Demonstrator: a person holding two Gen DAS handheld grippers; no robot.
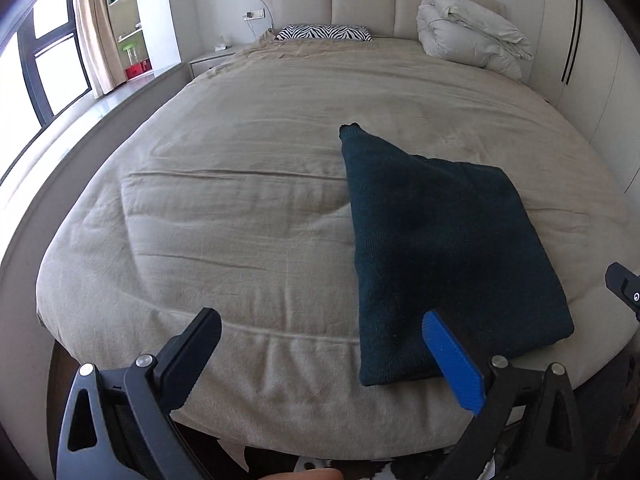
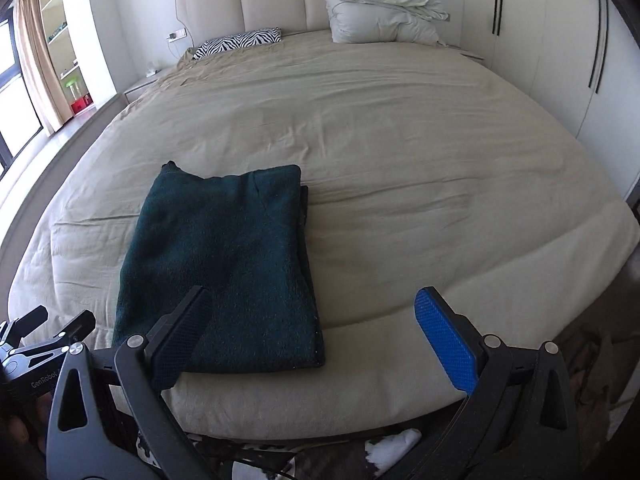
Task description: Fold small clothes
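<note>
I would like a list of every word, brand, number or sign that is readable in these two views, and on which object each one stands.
"GenRobot": printed in pale letters on the body of the left gripper, seen at the lower left of the right wrist view; the end of the word is cut off.
Items on the shelves by the window: too small to read.
Dark green sweater: no label visible.

Dark teal sweater (image 2: 224,264), beige bedspread (image 2: 400,140), zebra-striped black-and-white pillow (image 1: 324,33).

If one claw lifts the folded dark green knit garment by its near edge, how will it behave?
The folded dark green knit garment would probably droop and unfold, since its soft layers lie loosely stacked. Its fuzzy knit likely grips the wrinkled beige bedcover, so pushing may bunch it rather than slide it. It looks thick, perhaps fairly weighty for its size.
</note>
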